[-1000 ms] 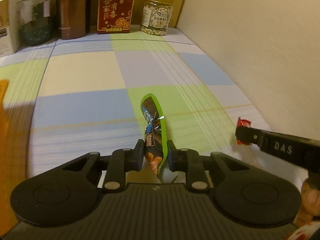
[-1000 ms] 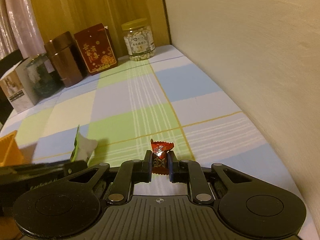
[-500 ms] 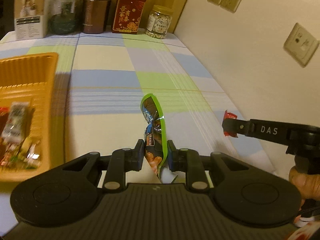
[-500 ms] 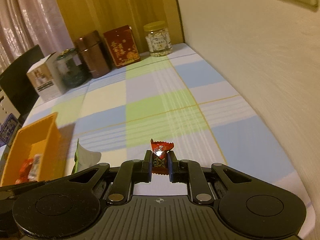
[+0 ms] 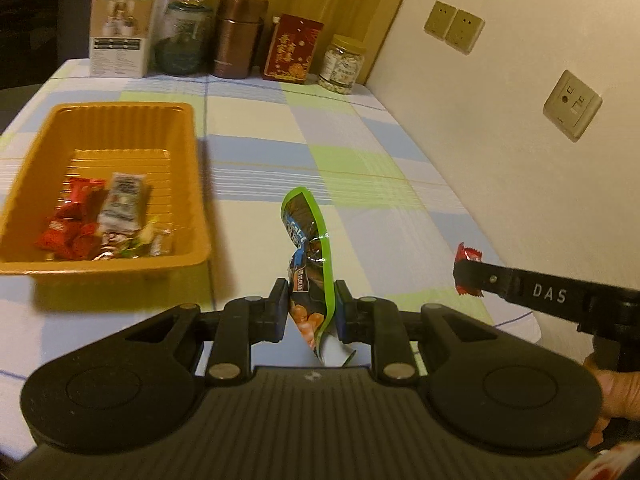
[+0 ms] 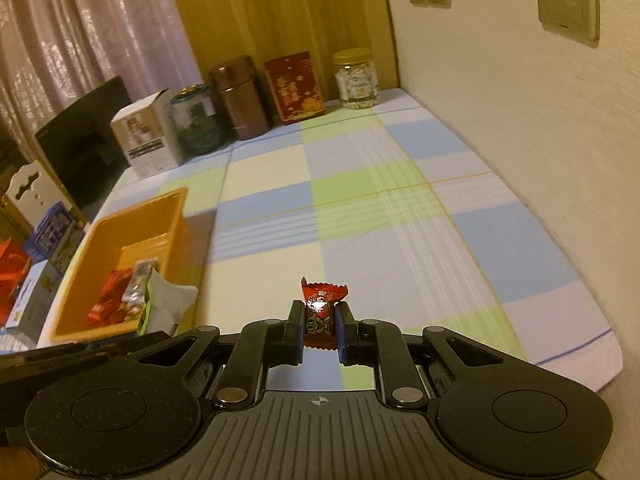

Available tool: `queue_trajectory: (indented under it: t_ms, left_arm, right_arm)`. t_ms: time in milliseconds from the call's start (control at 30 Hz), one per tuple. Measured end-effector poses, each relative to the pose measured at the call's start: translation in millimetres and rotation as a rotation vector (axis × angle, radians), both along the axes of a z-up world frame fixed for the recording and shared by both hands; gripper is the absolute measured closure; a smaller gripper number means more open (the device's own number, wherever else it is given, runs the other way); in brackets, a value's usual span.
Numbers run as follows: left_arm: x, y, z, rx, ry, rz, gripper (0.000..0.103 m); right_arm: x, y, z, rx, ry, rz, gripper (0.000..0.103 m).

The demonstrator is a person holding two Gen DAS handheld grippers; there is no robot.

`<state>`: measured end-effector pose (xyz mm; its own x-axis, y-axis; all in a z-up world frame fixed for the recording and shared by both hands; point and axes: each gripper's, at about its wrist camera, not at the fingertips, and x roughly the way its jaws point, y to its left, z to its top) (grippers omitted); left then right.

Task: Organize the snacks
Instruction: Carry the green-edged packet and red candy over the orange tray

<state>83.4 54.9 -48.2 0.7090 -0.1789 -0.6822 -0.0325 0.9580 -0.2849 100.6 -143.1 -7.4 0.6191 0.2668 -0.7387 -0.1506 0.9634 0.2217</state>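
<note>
My left gripper (image 5: 311, 302) is shut on a green-edged snack packet (image 5: 310, 258) that stands up between its pads, above the checked tablecloth. My right gripper (image 6: 319, 322) is shut on a small red wrapped candy (image 6: 322, 308); the left wrist view shows that gripper (image 5: 466, 276) from the side at the right, with the candy (image 5: 469, 255) at its tip. An orange tray (image 5: 188, 148) lies to the left with several wrapped snacks (image 5: 100, 220) in it. The right wrist view shows the tray (image 6: 100, 240) at the left, with the packet's pale back (image 6: 168, 304) in front of it.
A white box (image 5: 120, 32), a glass jar (image 5: 182, 38), a brown canister (image 5: 238, 36), a red box (image 5: 294, 48) and a jar of nuts (image 5: 343, 65) line the table's far edge. A wall with sockets (image 5: 572, 106) runs along the right. A person's fingers (image 5: 612, 394) show lower right.
Both grippers have drawn back and risen with their snacks still held. The orange tray has come fully into view on the left, and the far row of containers looks smaller.
</note>
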Motion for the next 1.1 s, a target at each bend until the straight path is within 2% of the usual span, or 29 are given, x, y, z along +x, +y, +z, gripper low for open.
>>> queue_trajectory:
  t_ms: [433,1100]
  left_arm:
    - [-50,26,14,0.026,-0.025,0.054,0.082]
    - [-73,73,22,0.025,-0.031,0.153,0.083]
  right_arm:
    - [-32,41,-1,0.007,-0.004,0.078,0.087]
    - [-31,81,-3,0.019,0.004,0.145,0.087]
